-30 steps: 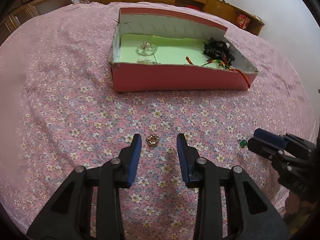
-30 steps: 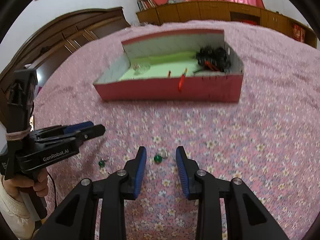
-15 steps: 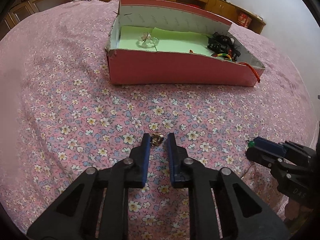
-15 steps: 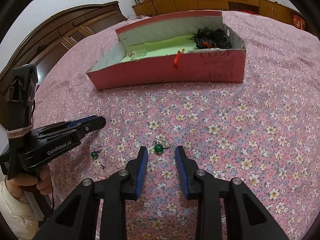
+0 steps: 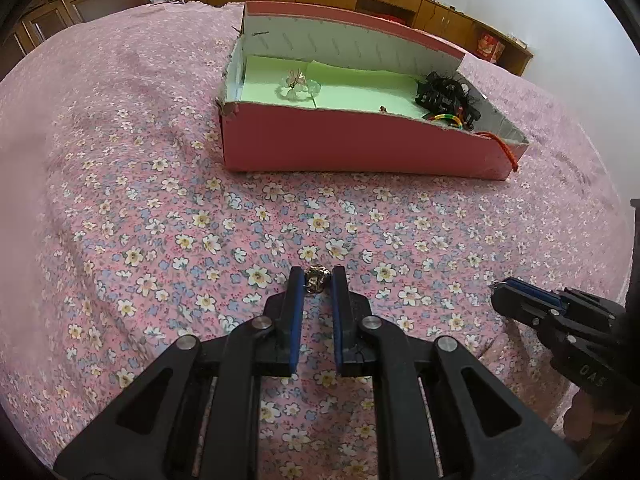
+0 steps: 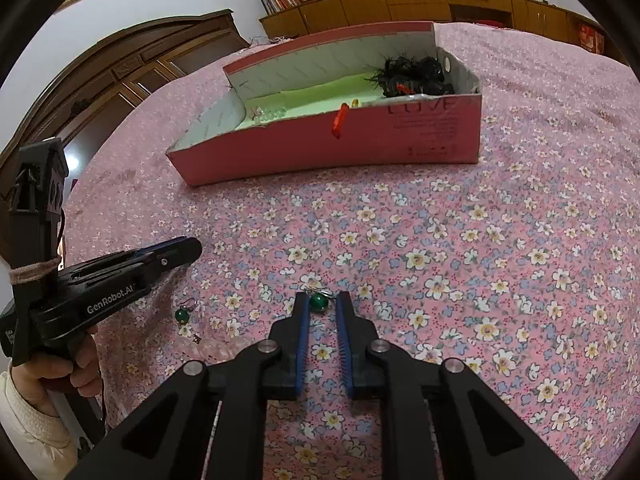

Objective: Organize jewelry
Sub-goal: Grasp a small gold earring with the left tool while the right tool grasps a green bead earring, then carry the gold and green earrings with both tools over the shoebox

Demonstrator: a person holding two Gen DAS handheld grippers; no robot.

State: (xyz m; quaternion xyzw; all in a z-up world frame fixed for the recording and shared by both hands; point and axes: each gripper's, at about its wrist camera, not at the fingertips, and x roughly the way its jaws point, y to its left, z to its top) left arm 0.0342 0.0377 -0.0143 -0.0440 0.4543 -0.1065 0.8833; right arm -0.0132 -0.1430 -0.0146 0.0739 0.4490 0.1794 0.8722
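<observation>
My left gripper (image 5: 317, 276) is shut on a small gold ring (image 5: 317, 277) at its fingertips, low over the floral bedspread. My right gripper (image 6: 320, 302) is shut on a green bead earring (image 6: 319, 301) between its fingertips. A second green bead earring (image 6: 182, 314) lies on the spread to the left, with a pale pink bead bracelet (image 6: 212, 347) near it. The pink jewelry box (image 5: 360, 148) with a green lining stands open ahead; it also shows in the right wrist view (image 6: 328, 144). Each gripper shows in the other's view: the left (image 6: 176, 254), the right (image 5: 520, 294).
The box holds a clear bead bracelet (image 5: 298, 86) at the left and black hair ties and coloured cords (image 5: 446, 100) at the right. A red cord (image 5: 506, 150) hangs over its front wall. Wooden cabinets (image 6: 420, 4) line the far wall.
Both grippers have closed: the left on the gold ring, the right on the green earring. Both moved forward toward the box.
</observation>
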